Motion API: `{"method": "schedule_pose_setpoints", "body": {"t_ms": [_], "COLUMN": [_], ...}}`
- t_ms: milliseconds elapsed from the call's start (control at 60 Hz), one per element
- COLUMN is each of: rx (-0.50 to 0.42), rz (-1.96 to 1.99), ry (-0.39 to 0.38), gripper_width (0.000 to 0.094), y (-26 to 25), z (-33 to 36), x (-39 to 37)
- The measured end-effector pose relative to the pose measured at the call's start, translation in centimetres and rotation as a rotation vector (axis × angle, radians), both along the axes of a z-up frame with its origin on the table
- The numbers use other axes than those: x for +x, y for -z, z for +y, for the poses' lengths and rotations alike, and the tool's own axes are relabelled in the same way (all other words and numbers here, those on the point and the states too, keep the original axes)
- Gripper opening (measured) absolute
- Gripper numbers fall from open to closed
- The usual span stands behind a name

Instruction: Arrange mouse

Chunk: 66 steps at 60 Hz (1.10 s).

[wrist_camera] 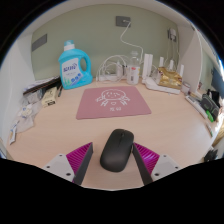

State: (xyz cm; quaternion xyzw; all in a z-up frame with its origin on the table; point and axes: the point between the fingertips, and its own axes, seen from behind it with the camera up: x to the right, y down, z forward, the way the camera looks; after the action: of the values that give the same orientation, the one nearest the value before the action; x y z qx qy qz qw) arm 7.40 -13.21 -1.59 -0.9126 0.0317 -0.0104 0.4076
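**Open claw around a mouse on a desk**

We see the claw [116, 172] spread wide, its pink pads [76, 160] flanking the mouse [117, 151] with a gap on each side; it grips nothing. The pale desk [60, 125] meets a green wall. Beyond the mouse lies a pink mat [113, 101]; farther back stands a blue bottle [73, 69]. The mouse is black, oval, resting flat between the fingers.

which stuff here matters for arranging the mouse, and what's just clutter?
Job items:
black mouse, on the desk between the open fingers of the gripper, gaps either side
pink mouse mat, just beyond it

Clutter:
blue detergent bottle
white bottle
cables by the wall
boxes at the back of the desk
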Motion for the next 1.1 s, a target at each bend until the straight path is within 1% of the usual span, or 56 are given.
{"method": "schedule_pose_setpoints", "body": {"t_ms": [33,100,150,183,250,367,433,483,550,617,733,767,817,883,933,1000,1100], "rx": [0.000,0.003,0.002,0.002,0.003,-0.005,-0.014,-0.007,0.028,0.086,0.227,0.256,0.287,0.286,0.259,0.185,0.059], "rz": [-0.005,-0.027,-0.021,-0.025,-0.041,-0.063,-0.066,-0.079,-0.062,-0.028,-0.001,0.000,0.007,0.005,-0.005,0.003,0.015], "ry": [-0.004,-0.006,-0.008,-0.012,-0.034,-0.085,-0.106,-0.125,-0.159,-0.181,-0.186,-0.186,-0.180,-0.181,-0.181,-0.174,-0.147], "gripper_width": [0.0788,0.0673,0.0573,0.0487,0.0464,0.0384,0.0357,0.0345,0.0344,0.0344,0.0343,0.0344,0.0342,0.0341,0.0343,0.0341,0.0344], "y": [0.0,0.1,0.2,0.2,0.2,0.1,0.1,-0.9,-3.7,-8.1,-16.6,-18.3,-19.2,-18.1,-15.8,-11.6,-4.9], "z": [0.6,1.7,2.2,2.5,2.6,2.8,2.8,2.9,3.7,5.3,10.6,12.3,15.4,19.1,21.3,23.2,23.8], "x": [-0.2,-0.2,-0.5,-0.6,-0.8,-1.0,-0.9,-0.8,-1.4,-1.7,-0.9,-0.6,0.0,0.6,0.9,0.9,1.3]}}
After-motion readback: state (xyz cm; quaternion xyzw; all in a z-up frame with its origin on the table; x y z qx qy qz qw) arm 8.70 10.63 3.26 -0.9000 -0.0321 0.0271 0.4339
